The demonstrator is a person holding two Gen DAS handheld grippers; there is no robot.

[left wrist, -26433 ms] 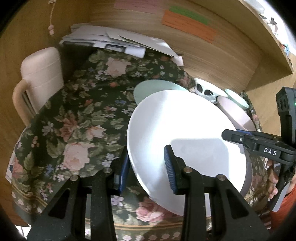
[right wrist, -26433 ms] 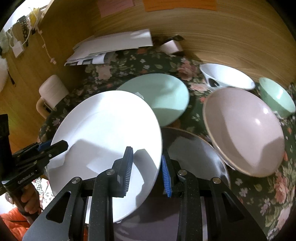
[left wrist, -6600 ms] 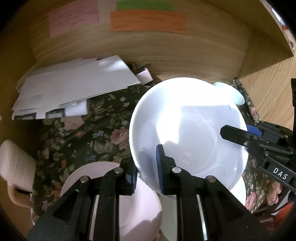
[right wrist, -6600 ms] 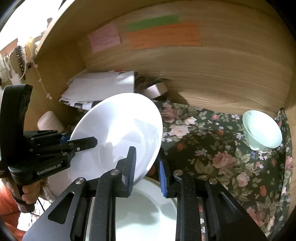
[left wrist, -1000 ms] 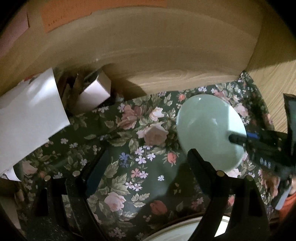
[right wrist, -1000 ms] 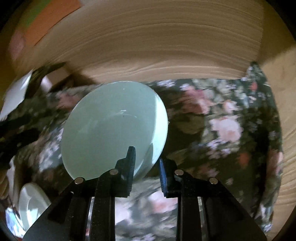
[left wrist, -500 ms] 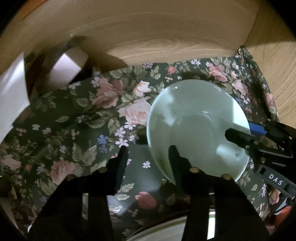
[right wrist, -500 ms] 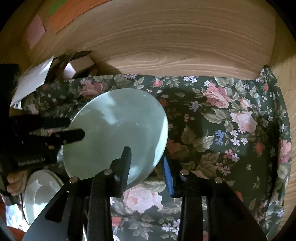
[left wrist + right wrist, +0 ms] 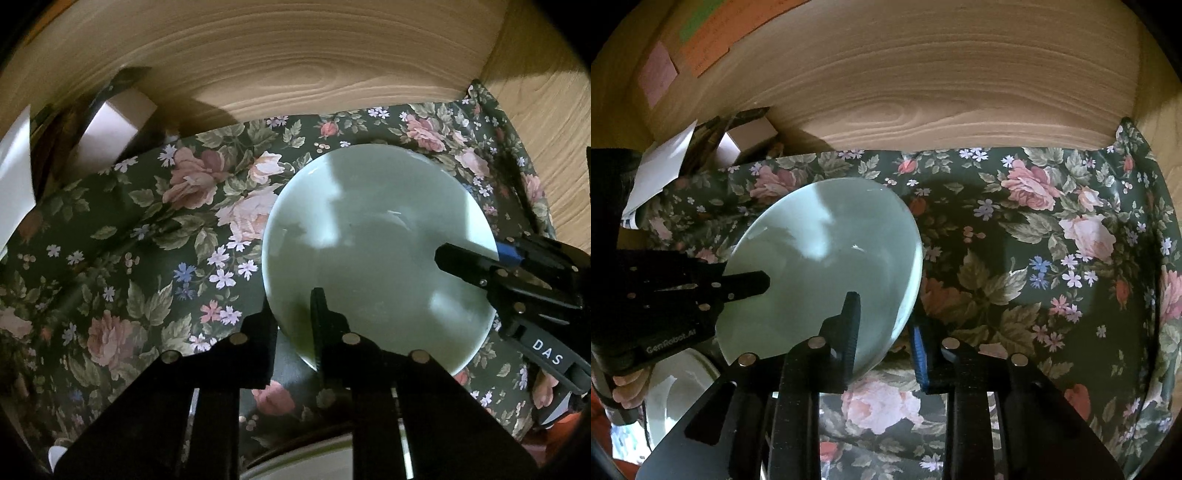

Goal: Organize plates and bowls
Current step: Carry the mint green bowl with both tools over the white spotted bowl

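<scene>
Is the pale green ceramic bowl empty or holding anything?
Empty: the pale green ceramic bowl shows only a smooth glazed inside with reflections, apart from claw fingers over its rim.

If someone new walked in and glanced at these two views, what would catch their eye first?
Most striking is the pale green bowl, tilted over the dark floral tablecloth and pinched at its rim from two sides: the left gripper on its near-left edge and the right gripper on the opposite edge. Behind it rises a curved light wood panel, with a white plate showing at the right wrist view's lower left.
</scene>
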